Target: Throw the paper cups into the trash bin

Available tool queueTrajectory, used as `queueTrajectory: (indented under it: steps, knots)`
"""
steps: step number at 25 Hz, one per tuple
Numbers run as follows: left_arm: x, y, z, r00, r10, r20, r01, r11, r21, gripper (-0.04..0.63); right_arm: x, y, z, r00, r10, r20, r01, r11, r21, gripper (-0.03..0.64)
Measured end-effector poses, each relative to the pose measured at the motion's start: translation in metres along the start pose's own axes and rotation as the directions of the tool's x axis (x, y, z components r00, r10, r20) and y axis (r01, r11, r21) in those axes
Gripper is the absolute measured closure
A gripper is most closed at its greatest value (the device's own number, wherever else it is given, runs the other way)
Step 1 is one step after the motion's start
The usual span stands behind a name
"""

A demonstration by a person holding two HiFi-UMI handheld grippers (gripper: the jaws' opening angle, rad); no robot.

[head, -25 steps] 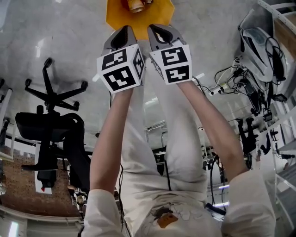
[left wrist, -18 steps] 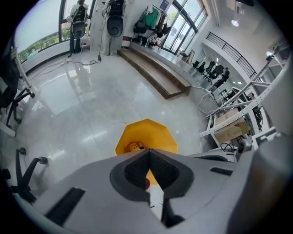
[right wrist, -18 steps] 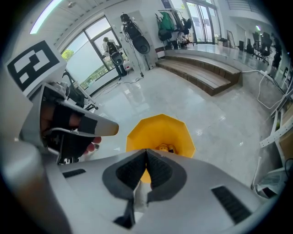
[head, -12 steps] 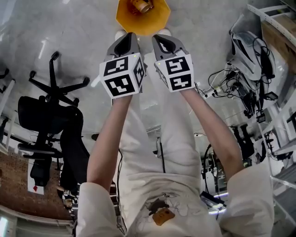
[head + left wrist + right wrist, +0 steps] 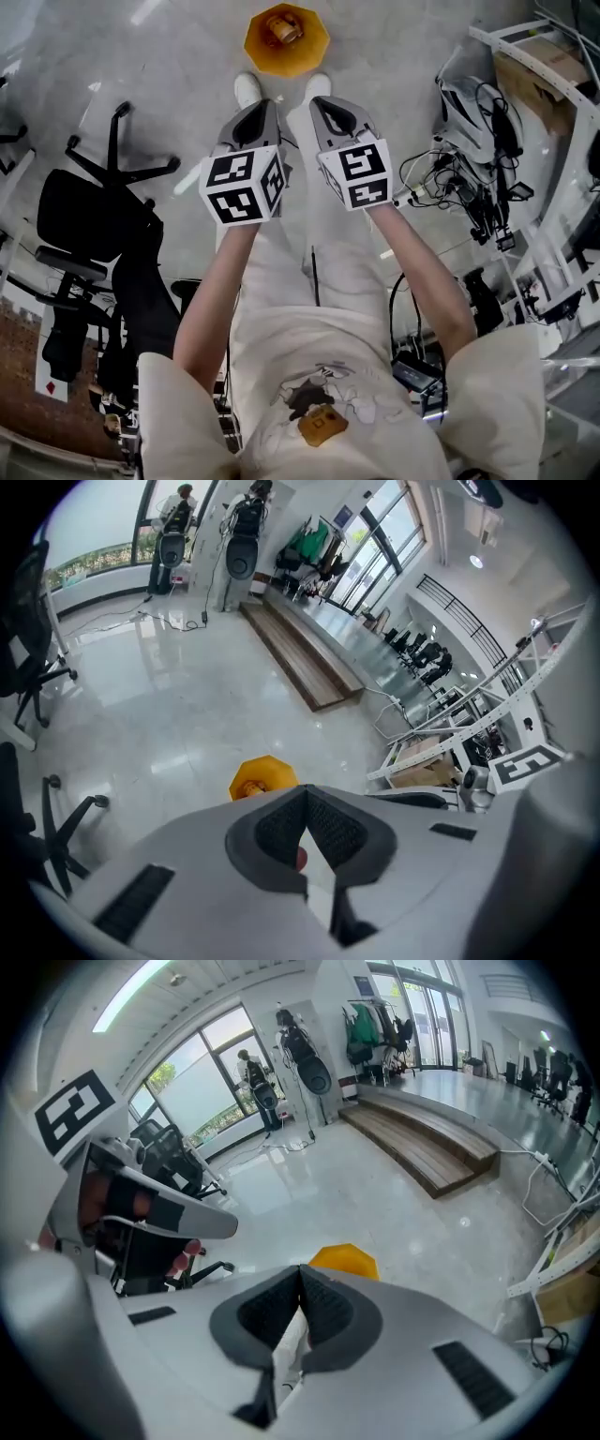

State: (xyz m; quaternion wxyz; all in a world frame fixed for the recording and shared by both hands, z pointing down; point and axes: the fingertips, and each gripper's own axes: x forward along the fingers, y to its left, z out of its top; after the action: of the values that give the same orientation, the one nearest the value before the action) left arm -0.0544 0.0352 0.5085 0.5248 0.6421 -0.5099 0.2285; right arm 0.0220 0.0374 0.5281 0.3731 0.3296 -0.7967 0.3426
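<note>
Paper cups: none in either tongs. Left tongs [image 5: 255,117] fully closed with nothing between the pads, and the left gripper view confirms it [image 5: 307,803]. Right tongs [image 5: 328,111] are the same, jaws pressed together and empty [image 5: 300,1281]. Both are held side by side in front of the body, angled down at the floor.

White shoes [image 5: 248,89] are just past the tips. The orange trash bin [image 5: 307,54] stands on the floor right beyond the toes. Cups [image 5: 279,28] are inside it, a tan lump near the rim. Can't count them.

Looks like the drop is done. Risks from here, my read:
- The bin looks light and sits near the feet, so a step forward could kick it over and spill the cups.
- Cable clutter [image 5: 469,187] to the right and an office chair [image 5: 94,216] to the left could snag a sideways step.
</note>
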Motion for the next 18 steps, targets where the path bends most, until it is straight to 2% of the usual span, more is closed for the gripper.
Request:
queueTrajectory:
  steps: [6,11,18]
  knots:
    - [-0.077,-0.027,0.031,0.998,-0.03,0.055,0.029,0.999,0.015,0.589,-0.077,0.029,0.051,0.997,0.022,0.069,-0.02,1.0,-0.019,0.609]
    - [-0.137,-0.052,0.054,0.993,-0.062,0.103,0.062,0.998,0.0,0.591,-0.136,0.05,0.09,0.993,0.028,0.115,-0.023,0.999,-0.036,0.609]
    - [-0.226,-0.101,0.097,0.975,-0.099,0.198,0.088,0.994,0.062,0.59,-0.208,0.074,0.15,0.981,0.058,0.187,-0.047,0.997,-0.067,0.609]
